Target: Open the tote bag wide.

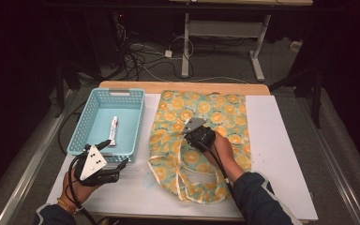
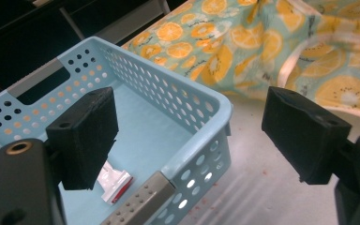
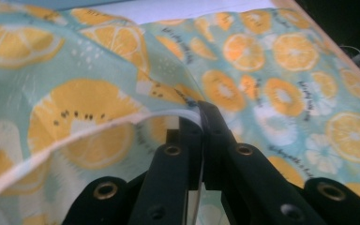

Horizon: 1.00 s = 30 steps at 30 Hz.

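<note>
The right gripper [image 1: 198, 136] has its jaws clamped on the pale hem of the fruit-print bag [image 1: 225, 110] — the right gripper view shows the edge [image 3: 168, 116] pinched between them and raised off the cloth below. The bag lies flat at the middle of the table [image 1: 281, 154], handles toward six o'clock. At nine o'clock from it sits the blue basket [image 1: 136, 119] with a tube [image 1: 113, 130] inside. The left gripper [image 1: 117, 165] hovers at the basket's six o'clock corner, jaws wide apart, holding nothing. So the mouth looks gripped but not yet opened — the tube seems still to be picked up and bagged.
</note>
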{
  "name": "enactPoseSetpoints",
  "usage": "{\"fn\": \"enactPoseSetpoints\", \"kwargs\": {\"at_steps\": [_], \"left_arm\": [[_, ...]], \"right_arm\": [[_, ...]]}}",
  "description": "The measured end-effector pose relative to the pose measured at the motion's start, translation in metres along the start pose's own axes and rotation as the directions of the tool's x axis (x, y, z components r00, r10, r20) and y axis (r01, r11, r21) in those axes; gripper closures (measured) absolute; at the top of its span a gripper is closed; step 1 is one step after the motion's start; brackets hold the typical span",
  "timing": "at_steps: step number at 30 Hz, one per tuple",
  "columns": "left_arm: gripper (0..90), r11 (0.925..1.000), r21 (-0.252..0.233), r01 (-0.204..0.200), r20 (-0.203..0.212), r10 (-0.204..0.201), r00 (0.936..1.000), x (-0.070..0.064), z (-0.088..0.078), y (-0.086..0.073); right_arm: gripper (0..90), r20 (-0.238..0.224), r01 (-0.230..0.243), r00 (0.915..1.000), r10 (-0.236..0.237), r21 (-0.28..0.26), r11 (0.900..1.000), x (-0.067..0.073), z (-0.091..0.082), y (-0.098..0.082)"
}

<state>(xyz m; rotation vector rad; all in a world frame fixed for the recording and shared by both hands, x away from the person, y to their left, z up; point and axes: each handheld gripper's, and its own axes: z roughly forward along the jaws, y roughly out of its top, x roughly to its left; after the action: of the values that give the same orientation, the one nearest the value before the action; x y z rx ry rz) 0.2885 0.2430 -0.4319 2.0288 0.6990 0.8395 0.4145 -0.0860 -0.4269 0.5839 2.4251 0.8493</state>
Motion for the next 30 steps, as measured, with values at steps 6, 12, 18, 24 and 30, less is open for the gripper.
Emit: {"fn": "enactPoseSetpoints", "kwargs": {"at_steps": [6,12,18,24,30], "left_arm": [[18.7,0.9999,-0.014,0.010,-0.014,-0.010,0.9999,0.005,-0.001,0.003],[18.9,0.9997,-0.019,0.012,-0.015,-0.012,0.9998,0.007,0.000,0.005],[18.9,0.9997,-0.016,0.020,-0.028,-0.020,0.9994,0.010,0.003,0.009],[19.7,0.9995,-0.017,0.025,-0.036,-0.026,0.9990,0.012,0.006,0.012],[20.1,0.9998,-0.002,0.019,-0.007,-0.019,0.9998,0.005,0.007,0.012]], "right_arm": [[90.0,0.071,-0.091,0.9931,0.094,-0.040,0.995,-0.032,-0.011,0.012],[90.0,0.130,-0.162,0.9768,0.171,-0.077,0.984,-0.061,-0.027,0.026],[90.0,0.152,-0.169,0.9710,0.184,-0.110,0.979,-0.071,-0.044,0.040],[90.0,0.148,-0.172,0.9708,0.189,-0.121,0.978,-0.074,-0.056,0.040],[89.6,0.140,-0.164,0.9750,0.173,-0.073,0.984,-0.074,-0.048,0.023]]}}
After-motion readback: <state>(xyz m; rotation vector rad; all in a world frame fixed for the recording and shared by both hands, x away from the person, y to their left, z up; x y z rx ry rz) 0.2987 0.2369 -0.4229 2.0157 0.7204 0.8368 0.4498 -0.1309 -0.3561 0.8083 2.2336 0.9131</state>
